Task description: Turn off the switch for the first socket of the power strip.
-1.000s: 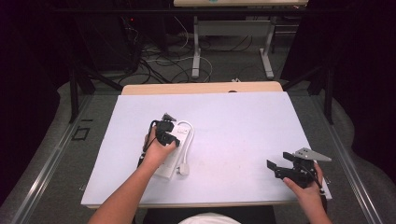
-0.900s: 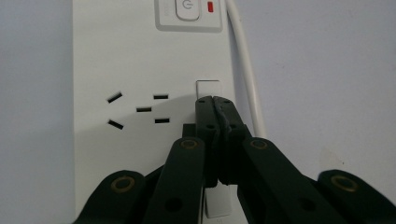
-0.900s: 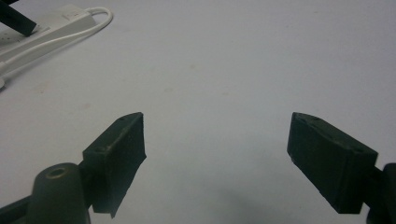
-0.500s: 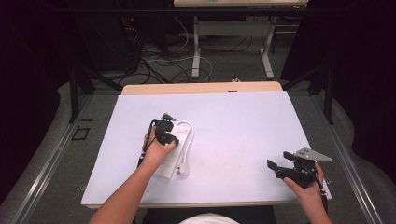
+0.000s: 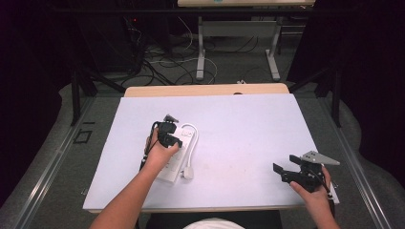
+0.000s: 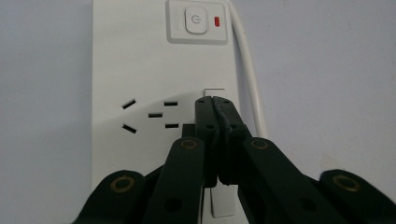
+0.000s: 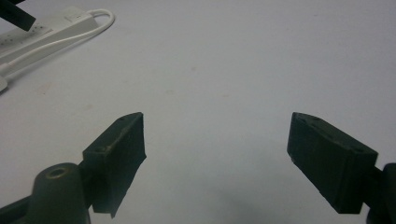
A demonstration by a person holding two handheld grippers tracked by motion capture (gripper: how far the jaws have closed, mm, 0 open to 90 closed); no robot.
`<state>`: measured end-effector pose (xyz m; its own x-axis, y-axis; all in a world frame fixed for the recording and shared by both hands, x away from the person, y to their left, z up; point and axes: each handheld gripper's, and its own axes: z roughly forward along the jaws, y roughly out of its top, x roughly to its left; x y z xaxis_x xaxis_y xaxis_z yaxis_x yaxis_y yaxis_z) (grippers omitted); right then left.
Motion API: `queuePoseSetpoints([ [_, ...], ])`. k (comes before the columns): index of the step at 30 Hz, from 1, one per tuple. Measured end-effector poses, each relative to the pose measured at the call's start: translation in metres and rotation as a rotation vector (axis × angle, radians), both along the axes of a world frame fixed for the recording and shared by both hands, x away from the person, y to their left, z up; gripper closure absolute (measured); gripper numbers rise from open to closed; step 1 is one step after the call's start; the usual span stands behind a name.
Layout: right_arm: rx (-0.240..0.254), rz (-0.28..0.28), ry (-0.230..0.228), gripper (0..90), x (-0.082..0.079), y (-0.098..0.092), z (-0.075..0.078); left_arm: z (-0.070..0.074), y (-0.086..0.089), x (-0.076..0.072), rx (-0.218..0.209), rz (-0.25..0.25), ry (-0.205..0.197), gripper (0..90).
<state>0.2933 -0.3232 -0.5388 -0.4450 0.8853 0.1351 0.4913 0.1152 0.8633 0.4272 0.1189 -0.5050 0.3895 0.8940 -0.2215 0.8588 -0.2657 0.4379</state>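
Nothing has shifted over the last second: the left gripper (image 6: 214, 100) stays pressed tip-down on the white plastic power strip (image 5: 175, 152), jaws fully closed on nothing, apparently poised over its small side switch. The left gripper view reveals the strip's red-lit power button (image 6: 195, 22); the right gripper (image 7: 215, 158), well right of the strip, gapes empty.

Nothing shifts for you between these moments. Your left gripper (image 5: 168, 135) matches its earlier place over the power strip (image 5: 177, 157).
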Motion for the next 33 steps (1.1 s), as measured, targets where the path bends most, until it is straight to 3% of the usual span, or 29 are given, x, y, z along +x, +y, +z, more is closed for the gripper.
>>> queuePoseSetpoints([
  [12, 0.005, -0.005, -0.002, 18.7, 0.000, 0.000, 0.000, 0.011, -0.002, -0.002, -0.024, -0.022, -0.019, 83.5],
  [26, 0.008, -0.006, 0.001, 18.6, 0.000, 0.001, 0.000, 0.029, 0.000, -0.007, -0.036, -0.045, -0.060, 68.3],
  [33, 0.005, -0.005, 0.000, 18.6, 0.000, 0.000, 0.000, 0.036, -0.003, -0.011, -0.013, -0.102, -0.096, 58.3],
])
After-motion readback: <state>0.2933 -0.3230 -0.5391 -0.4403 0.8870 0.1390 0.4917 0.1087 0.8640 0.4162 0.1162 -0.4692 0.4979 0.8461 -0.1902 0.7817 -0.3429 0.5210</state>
